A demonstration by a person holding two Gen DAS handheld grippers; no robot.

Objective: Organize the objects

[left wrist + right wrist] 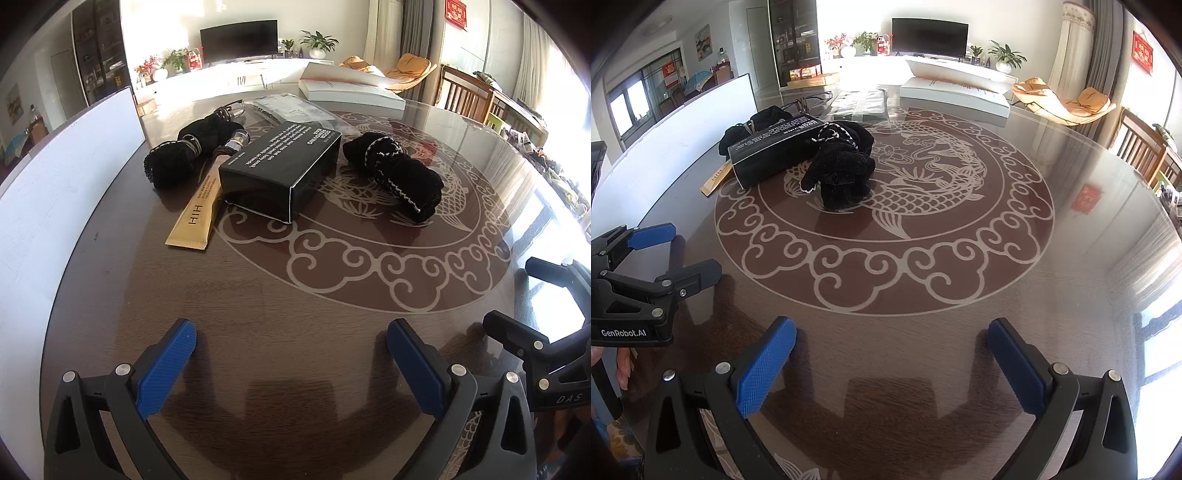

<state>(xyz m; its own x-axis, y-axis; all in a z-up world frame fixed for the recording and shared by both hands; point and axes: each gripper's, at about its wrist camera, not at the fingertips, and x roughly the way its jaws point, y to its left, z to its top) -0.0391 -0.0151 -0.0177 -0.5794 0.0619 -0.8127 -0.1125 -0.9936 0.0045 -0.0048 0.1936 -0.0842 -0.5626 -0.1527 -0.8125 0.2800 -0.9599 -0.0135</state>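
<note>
A black box point(280, 173) with white print lies on the round glass-topped table point(295, 295). A gold tube point(201, 212) lies at its left, partly under it. A black velvet pouch point(184, 157) lies further left, another black pouch point(399, 175) to the box's right. My left gripper point(291, 354) is open and empty, near the table's front edge. My right gripper point(892, 354) is open and empty too. In the right wrist view the box point(772, 155) and the near pouch point(842, 173) lie ahead at the left.
A white board point(62, 177) stands along the table's left edge. A white book point(351, 90) and a clear plastic bag point(288, 107) lie at the far side. Eyeglasses point(809, 101) lie behind the pouches. The left gripper point(661, 254) shows in the right view.
</note>
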